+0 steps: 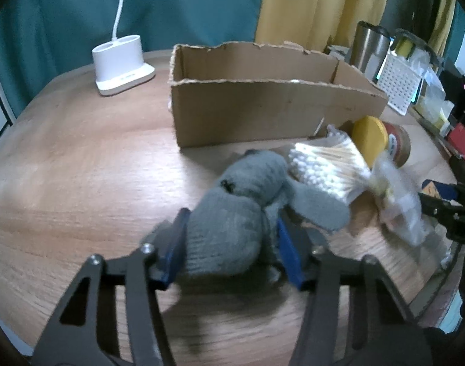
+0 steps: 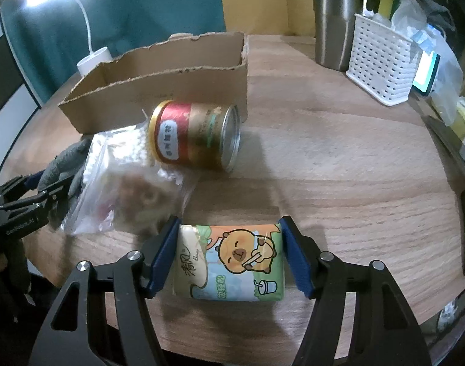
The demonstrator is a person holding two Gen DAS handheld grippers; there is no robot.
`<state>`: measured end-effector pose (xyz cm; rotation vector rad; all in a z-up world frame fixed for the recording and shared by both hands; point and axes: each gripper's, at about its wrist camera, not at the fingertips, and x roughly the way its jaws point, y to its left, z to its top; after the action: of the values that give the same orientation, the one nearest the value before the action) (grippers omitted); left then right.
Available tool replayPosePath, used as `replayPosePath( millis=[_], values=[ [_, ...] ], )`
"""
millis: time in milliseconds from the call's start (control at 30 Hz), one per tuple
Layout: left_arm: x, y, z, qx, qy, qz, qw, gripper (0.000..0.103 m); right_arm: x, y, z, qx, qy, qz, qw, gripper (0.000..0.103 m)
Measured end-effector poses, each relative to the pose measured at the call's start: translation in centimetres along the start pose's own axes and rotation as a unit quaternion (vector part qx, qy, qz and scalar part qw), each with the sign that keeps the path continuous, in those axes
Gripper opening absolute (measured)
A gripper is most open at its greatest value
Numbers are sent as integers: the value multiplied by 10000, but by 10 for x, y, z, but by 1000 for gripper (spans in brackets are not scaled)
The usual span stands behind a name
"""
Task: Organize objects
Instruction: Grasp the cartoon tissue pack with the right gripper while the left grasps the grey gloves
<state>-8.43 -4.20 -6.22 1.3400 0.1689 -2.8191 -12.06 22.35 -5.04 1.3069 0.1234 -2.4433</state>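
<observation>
**Both grippers closing on soft items beside the cardboard box**

In the left wrist view, the left gripper (image 1: 230, 241) is clamping its blue pads (image 1: 174, 244) onto a grey knitted glove (image 1: 232, 213) lying at lower centre on the wooden table (image 1: 80, 167). Just right of the glove, a bag of cotton swabs (image 1: 327, 164) is resting against a can with a yellow lid (image 1: 381, 143). A torn-edged cardboard box (image 1: 262, 103) is sitting open behind them — with a white lamp base (image 1: 121, 64) at upper left.

In the right wrist view, the right gripper (image 2: 229, 256) is gripping a pack of tissues (image 2: 229, 262) (printed with a cartoon animal) at lower centre, pads touching both ends. To its upper left a clear plastic bag (image 2: 125, 204) is lying — contents blurred. A steel tumbler (image 2: 336, 21) and white perforated basket (image 2: 378, 70) are standing at upper right.
</observation>
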Motion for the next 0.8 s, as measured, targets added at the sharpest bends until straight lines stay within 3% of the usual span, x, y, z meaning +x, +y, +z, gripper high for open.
replayPosePath(
  millis=[800],
  values=[
    [-45,18,25,-325,-550,-183,9978,50,-26,5,33,-92,-387,-130,9991,68]
  ],
)
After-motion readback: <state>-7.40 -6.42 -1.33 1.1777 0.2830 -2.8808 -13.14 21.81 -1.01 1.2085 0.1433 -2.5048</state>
